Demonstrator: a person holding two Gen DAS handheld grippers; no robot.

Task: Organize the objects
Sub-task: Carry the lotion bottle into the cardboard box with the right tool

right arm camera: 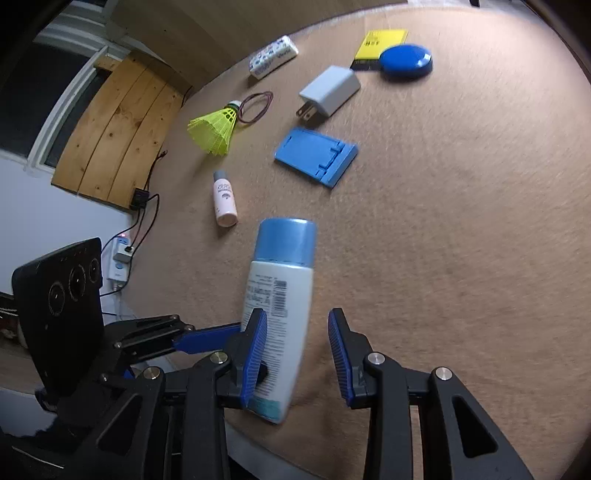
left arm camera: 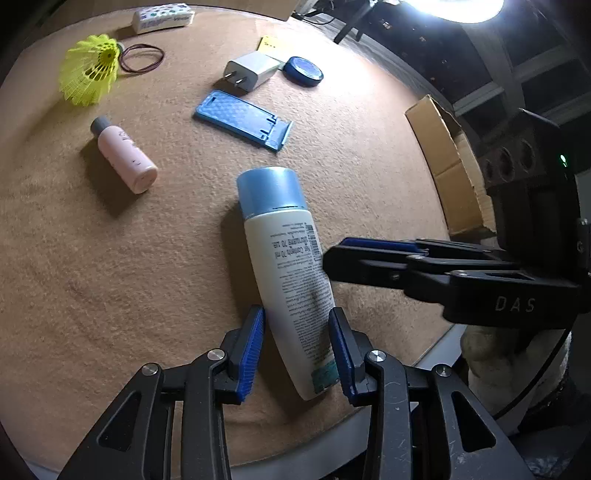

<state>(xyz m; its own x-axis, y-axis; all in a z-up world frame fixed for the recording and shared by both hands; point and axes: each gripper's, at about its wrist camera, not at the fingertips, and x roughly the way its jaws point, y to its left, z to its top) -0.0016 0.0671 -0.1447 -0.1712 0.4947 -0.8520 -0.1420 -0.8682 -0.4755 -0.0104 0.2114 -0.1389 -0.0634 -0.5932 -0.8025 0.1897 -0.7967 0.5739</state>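
Observation:
A white bottle with a blue cap (left arm camera: 288,266) is held between the blue pads of my left gripper (left arm camera: 297,349), cap pointing away, just above the tan table. My left gripper is shut on its lower end. In the right wrist view the same bottle (right arm camera: 279,306) stands between the fingers of my right gripper (right arm camera: 297,354), which is open; only its left pad is near the bottle. My right gripper shows in the left wrist view (left arm camera: 332,258) beside the bottle.
On the tan table (left arm camera: 110,277) lie a pink bottle (left arm camera: 123,158), a yellow shuttlecock (left arm camera: 90,70), a rubber band (left arm camera: 142,57), a white charger (left arm camera: 251,70), a blue phone stand (left arm camera: 243,120), a blue round lid (left arm camera: 304,70), a yellow card (right arm camera: 382,42) and a tissue pack (left arm camera: 162,16). A cardboard box (left arm camera: 450,162) stands at the right edge.

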